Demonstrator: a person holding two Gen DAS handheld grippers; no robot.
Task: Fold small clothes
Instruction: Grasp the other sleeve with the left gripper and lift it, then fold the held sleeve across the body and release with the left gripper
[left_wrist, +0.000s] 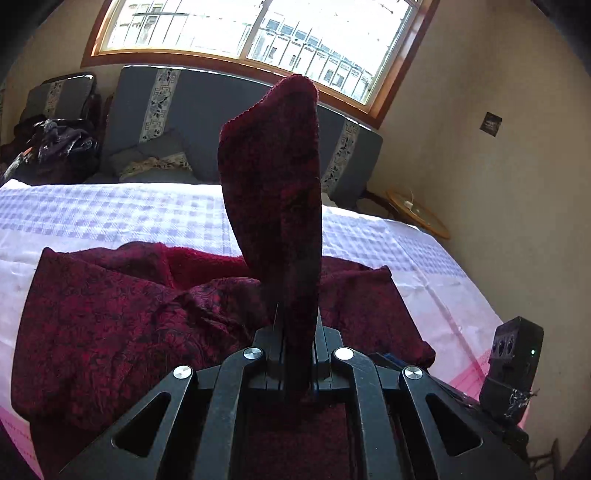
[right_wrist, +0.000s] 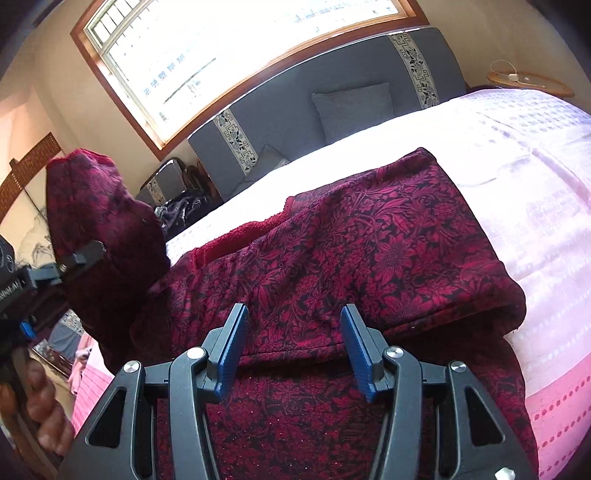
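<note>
The red floral garment (right_wrist: 332, 258) lies spread across the bed, and one part of it is pinched in the left tongs (left_wrist: 295, 332), whose jaws are pressed together on the cloth. That gripped piece stands up out of the jaws in a tall, narrow fold, patterned side out, with its plain looped edge curling over at the top; from the right wrist view the same lifted piece (right_wrist: 99, 221) shows at the far left, raised above the rest of the cloth, with the person's hand (right_wrist: 44, 417) on the handle below it.

The right tongs (right_wrist: 295, 350) stand well apart, blue pads facing each other, with nothing between them; they hang over the near part of the garment, and I cannot tell whether they touch it. The fabric beneath them lies fairly flat, dark red with a black flower pattern, and a strip of plain red terry lining (right_wrist: 258, 229) shows along the far edge where the cloth has turned back.

The bed (right_wrist: 535, 184) wears a pale checked cover, pink-striped toward the near edge. Behind it rises a grey headboard (left_wrist: 207, 122) with pale patterned bands, a grey cushion (right_wrist: 354, 110) leaning on it. Above that is a wide wood-framed window (left_wrist: 258, 29), bright with daylight. A small round side table (left_wrist: 417, 214) sits by the wall, and a heap of dark clothes (left_wrist: 51, 147) lies on a chair to the left of the headboard.
</note>
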